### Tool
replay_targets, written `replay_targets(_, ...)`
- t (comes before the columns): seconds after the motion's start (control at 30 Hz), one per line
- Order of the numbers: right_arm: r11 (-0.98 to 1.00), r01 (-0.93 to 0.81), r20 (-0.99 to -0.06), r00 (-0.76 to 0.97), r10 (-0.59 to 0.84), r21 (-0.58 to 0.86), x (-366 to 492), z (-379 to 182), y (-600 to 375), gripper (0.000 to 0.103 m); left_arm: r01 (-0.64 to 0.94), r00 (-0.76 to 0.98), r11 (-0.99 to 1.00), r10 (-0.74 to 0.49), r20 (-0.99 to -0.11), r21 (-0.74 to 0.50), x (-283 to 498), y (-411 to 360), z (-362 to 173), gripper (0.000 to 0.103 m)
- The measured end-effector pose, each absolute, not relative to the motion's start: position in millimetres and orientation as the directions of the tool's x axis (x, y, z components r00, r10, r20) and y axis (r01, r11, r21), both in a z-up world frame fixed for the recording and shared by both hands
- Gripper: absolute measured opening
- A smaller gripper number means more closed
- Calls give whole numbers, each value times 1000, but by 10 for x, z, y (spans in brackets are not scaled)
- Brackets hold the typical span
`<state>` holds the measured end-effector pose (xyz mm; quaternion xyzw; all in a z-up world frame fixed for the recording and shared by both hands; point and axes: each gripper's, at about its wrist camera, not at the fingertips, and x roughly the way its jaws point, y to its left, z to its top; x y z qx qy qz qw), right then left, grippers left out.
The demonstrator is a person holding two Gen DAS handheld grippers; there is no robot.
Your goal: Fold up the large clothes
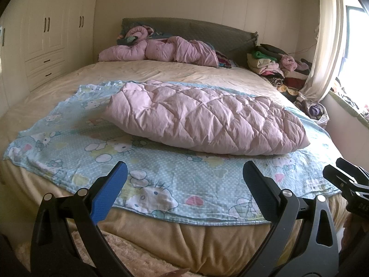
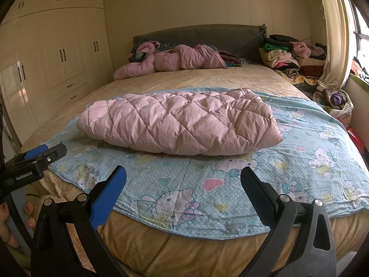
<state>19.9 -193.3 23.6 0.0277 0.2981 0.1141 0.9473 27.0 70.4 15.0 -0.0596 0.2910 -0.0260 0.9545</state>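
A pink quilted garment (image 1: 207,120) (image 2: 182,122) lies folded into a long bundle on a blue cartoon-print sheet (image 1: 175,180) (image 2: 299,161) spread over the bed. My left gripper (image 1: 184,170) hovers open at the bed's near edge, short of the bundle, nothing between its blue-padded fingers. My right gripper (image 2: 183,175) is also open and empty, just in front of the sheet's near edge. The right gripper's body (image 1: 348,182) shows at the right of the left wrist view, and the left gripper's body (image 2: 34,161) at the left of the right wrist view.
A crumpled pink duvet (image 1: 161,50) (image 2: 170,60) lies by the grey headboard (image 1: 207,30). Stacked clothes (image 1: 272,64) (image 2: 288,57) pile up at the bed's far right, near a curtain (image 1: 327,46). Cream wardrobes (image 2: 53,53) line the left wall. A person's toes (image 2: 30,221) show below.
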Motion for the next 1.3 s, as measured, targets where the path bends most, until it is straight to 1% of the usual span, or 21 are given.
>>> replay_targets(0.73,973,-198,-564,793,231,120,192,223,-1920,99,6,831,993,-70,-553,-116,271,750,139,94)
replay_targets(1.07,973,-188,-576,784,233,136,189,141,-1851,99,-22,812,994,-44,-582,-105,322,885,73,94)
replay_targets(1.2,975,-162,-583,782,219,149,202,93,-1850,99,-30,807,995,-30,-589,-91,344,972,47,94)
replay_targets(1.3,979,-105,-600,777,192,177,223,15,-1900,99,-43,799,995,-18,-601,-86,357,1070,14,94)
